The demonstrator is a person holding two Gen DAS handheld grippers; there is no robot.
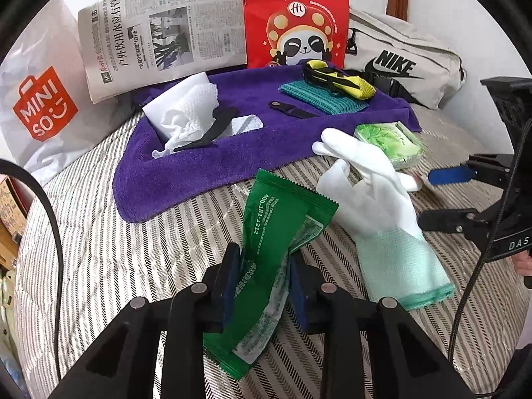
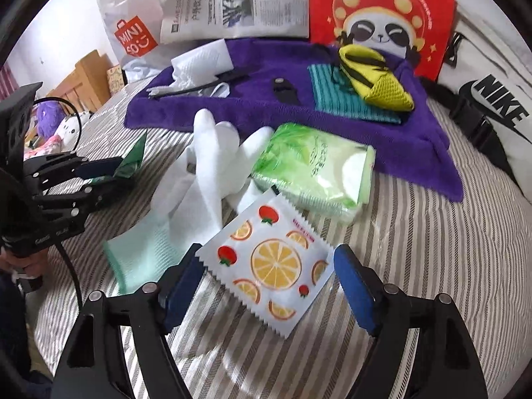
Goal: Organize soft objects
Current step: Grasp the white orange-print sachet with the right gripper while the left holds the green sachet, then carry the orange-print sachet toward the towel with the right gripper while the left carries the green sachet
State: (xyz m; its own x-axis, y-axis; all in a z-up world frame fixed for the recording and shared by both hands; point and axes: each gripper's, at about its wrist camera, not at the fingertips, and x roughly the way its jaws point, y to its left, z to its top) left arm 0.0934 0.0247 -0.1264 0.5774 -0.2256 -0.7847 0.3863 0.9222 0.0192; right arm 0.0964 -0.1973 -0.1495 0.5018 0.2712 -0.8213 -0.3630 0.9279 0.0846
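Two grippers are counted, the left gripper [image 1: 264,286] and the right gripper [image 2: 269,294], along with three flat packets: a green packet [image 1: 266,232], a fruit-printed packet [image 2: 272,266] and a pale green tissue pack [image 2: 316,169]. One white glove [image 1: 375,206], one purple towel [image 1: 199,166], one teal cloth [image 1: 319,98] and one yellow pouch [image 1: 335,78] are seen. At the back, one newspaper [image 1: 159,36], one red bag [image 1: 296,16], one white shopping bag [image 1: 43,99] and one grey bag [image 1: 405,63] are counted.

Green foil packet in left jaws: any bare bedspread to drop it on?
Yes. The striped bedspread is bare between the purple towel and the white Miniso bag. Right of the green foil packet it is crowded: white knit glove, pale green tissue pack, fruit-print sachet.
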